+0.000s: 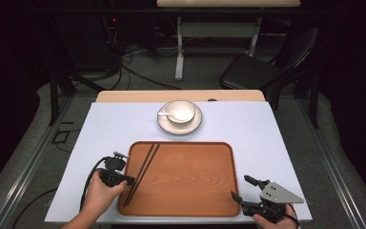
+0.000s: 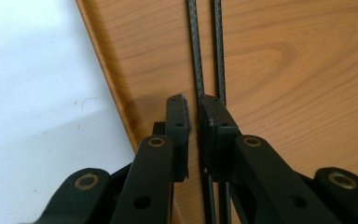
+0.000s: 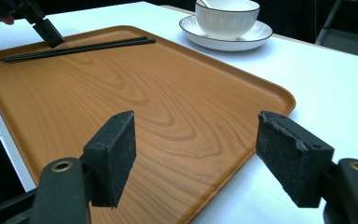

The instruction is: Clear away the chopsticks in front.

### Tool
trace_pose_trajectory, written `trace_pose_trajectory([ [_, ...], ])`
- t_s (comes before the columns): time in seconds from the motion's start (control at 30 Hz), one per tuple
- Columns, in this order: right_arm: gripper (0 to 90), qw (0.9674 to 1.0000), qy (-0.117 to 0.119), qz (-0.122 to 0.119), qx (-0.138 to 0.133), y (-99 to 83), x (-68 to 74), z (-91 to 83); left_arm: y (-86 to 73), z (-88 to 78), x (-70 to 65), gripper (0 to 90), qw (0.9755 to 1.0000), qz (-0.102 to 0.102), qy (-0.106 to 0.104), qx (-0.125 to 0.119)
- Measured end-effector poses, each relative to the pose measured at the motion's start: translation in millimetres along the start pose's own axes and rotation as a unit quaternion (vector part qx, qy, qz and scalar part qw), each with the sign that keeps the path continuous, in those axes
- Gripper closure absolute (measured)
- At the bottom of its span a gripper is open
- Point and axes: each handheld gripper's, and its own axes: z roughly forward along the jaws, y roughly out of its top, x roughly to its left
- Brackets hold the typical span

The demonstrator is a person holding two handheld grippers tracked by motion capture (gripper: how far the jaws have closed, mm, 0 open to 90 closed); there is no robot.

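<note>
Two thin black chopsticks lie side by side along the left part of the wooden tray on the counter. The left claw straddles one stick, its jaws a narrow gap apart, not pressing it. The right claw gapes wide, empty, at the tray's near right corner. Beyond the tray, well apart, sits a bowl with a spoon on a saucer.

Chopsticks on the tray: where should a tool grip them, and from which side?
Grip the chopsticks near their lower ends, where the left tool sits now, coming from above with the jaws straddling both sticks. They lie flat, side by side and nearly touching on the wooden tray, so a pinch across the pair probably lifts them together. The right tool hangs open, apart.
</note>
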Motion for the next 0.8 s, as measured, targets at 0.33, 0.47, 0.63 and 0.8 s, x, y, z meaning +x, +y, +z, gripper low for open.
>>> trace_pose_trajectory([
  [0.33,28.3,1.0000,0.000,-0.001,0.003,-0.2,0.4,0.1,2.0,-7.3,4.0,66.0,0.9996,0.010,0.017,-0.022],
  [0.47,28.3,1.0000,0.001,0.000,0.005,-0.3,0.2,0.1,1.1,-12.6,10.8,58.4,0.9984,0.013,0.032,-0.045],
  [0.63,28.3,1.0000,0.001,0.000,0.005,-0.4,0.5,0.7,-2.6,-19.2,23.2,54.3,0.9964,0.000,0.037,-0.076],
  [0.8,28.3,1.0000,0.002,-0.001,0.005,-0.5,0.7,0.7,-12.3,-26.0,36.5,51.7,0.9931,0.008,0.048,-0.106],
])
